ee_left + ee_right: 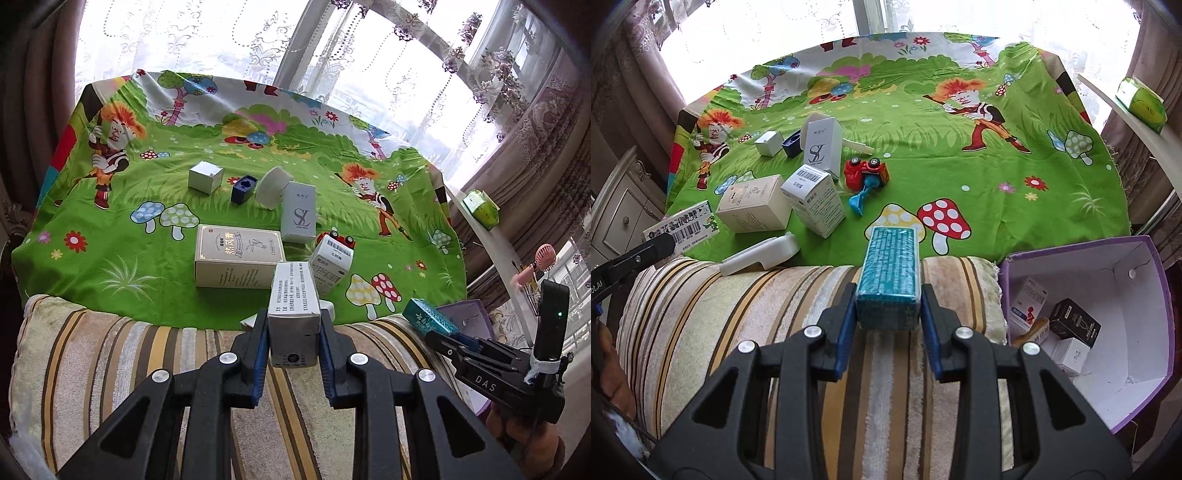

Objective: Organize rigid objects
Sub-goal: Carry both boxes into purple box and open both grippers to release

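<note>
The left claw is clamped on a long grey-white cardboard box with printed text, its blue pads pressing both long sides, held above a striped beige-and-brown plush cushion. The right claw is likewise clamped on a teal foil-wrapped rectangular box, above the same cushion.

Just right of the right claw sits an open purple cardboard carton with a white inside, holding several small boxes, among them a black one.

Just beyond the cushion, left of the right claw, lies a flat white plastic piece. Ahead of both claws spreads a green cartoon-print cloth covering the surface. On it, ahead and left of the right claw, stand a beige flat carton, a white barcode box and a tall white box marked SL; a red toy truck lies beside them. Farther off are a small silver cube box and a dark blue holder.
</note>
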A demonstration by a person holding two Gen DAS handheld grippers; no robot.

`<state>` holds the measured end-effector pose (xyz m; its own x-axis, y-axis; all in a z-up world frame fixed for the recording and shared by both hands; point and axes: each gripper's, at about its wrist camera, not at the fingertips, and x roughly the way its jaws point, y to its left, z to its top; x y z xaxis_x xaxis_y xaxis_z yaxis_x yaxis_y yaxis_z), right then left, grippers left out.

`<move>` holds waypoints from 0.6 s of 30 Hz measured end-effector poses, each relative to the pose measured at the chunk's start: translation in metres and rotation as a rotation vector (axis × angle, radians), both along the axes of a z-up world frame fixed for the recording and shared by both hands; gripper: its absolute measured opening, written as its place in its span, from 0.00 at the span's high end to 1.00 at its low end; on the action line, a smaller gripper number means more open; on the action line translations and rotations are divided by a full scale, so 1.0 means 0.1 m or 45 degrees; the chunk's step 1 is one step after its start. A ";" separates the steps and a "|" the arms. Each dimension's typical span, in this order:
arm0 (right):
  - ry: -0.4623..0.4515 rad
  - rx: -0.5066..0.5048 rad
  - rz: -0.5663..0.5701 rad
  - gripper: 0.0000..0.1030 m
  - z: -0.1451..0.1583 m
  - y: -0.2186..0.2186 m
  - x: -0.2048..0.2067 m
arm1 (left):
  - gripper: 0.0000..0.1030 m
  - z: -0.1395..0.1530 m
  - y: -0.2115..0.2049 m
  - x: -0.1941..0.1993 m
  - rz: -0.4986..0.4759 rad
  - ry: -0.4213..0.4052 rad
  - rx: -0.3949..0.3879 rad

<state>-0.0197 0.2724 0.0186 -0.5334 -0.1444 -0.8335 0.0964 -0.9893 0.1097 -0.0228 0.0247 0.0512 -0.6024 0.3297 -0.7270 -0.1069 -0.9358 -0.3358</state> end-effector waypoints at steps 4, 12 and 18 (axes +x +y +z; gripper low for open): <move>0.004 -0.005 -0.047 0.64 0.00 0.23 0.12 | 0.75 0.04 0.21 0.02 -0.063 0.009 0.004; -0.022 -0.024 -0.218 0.64 -0.08 0.90 0.37 | 0.75 0.07 0.65 0.08 -0.217 0.002 0.036; -0.026 -0.005 -0.371 0.64 -0.12 1.42 0.50 | 0.75 0.05 1.03 0.08 -0.344 -0.020 0.056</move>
